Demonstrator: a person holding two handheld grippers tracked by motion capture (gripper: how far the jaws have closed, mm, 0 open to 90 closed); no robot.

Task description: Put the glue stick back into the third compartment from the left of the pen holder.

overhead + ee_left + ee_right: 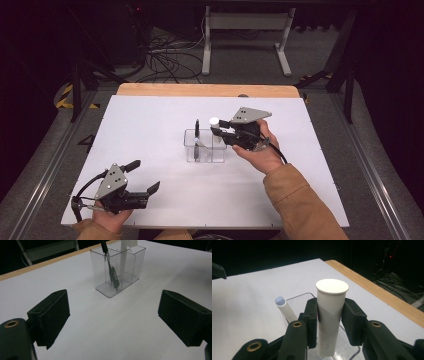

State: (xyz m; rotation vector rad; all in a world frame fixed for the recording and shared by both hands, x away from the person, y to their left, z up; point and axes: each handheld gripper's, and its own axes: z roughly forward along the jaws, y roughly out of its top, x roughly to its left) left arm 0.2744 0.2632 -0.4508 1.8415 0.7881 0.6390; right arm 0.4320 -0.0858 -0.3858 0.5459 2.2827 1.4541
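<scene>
A clear plastic organizer [191, 135] with compartments stands mid-table. A black pen [197, 131] leans in its left compartment. My right gripper [218, 128] is shut on a white capped tube [214, 121], held upright with its lower end down inside the right compartment. In the right gripper view the jaws clamp the tube [332, 290] below its cap, and a thin white stick with a pale blue tip [284, 308] leans in the organizer [299, 296]. My left gripper [144, 176] rests near the front left edge, open and empty [113, 315], facing the organizer [101, 290] and pen [111, 271].
The white table top [150, 120] has a wooden strip [200, 90] along its far edge. Beyond it on the floor are cables [165, 55] and a white table frame [245, 30]. Metal rails run along both sides.
</scene>
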